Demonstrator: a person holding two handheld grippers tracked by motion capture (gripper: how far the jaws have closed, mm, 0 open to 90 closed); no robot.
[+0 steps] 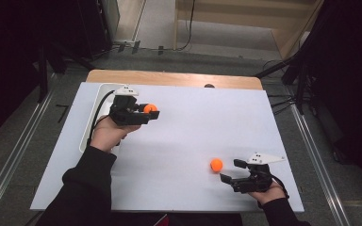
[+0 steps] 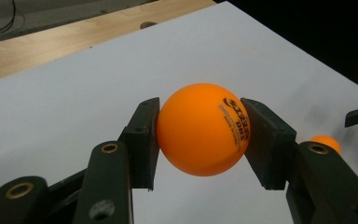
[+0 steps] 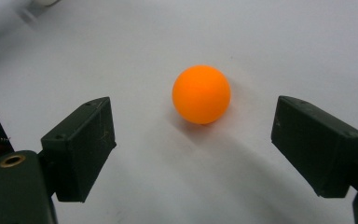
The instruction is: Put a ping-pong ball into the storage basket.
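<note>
One of two orange balls is judged to be already secured: the first ball (image 2: 202,129) is clamped between the jaws of the left claw (image 1: 152,113) and is held clear of the white desk (image 1: 193,127) in the upper left of the high view, just beside the white tray (image 1: 94,101) at the desk's left edge. In the left claw view the ball is seen at the centre of the frame, with its printed logo turned toward the right-hand jaw. The second ball (image 1: 216,165) is not yet gripped; it rests on the desk in the lower right of the high view, near the right claw (image 1: 231,170). In the right claw view that ball (image 3: 201,94) lies ahead of the jaws, which stand wide apart, and is touched by neither. Whether the tray is the intended destination cannot be determined. The left hand (image 1: 108,134) is held with its claw pointing toward the right of the frame, roughly level; the right hand (image 1: 266,192) is kept low near the bottom edge, with its claw aimed toward the left of the frame at the free ball.
</note>
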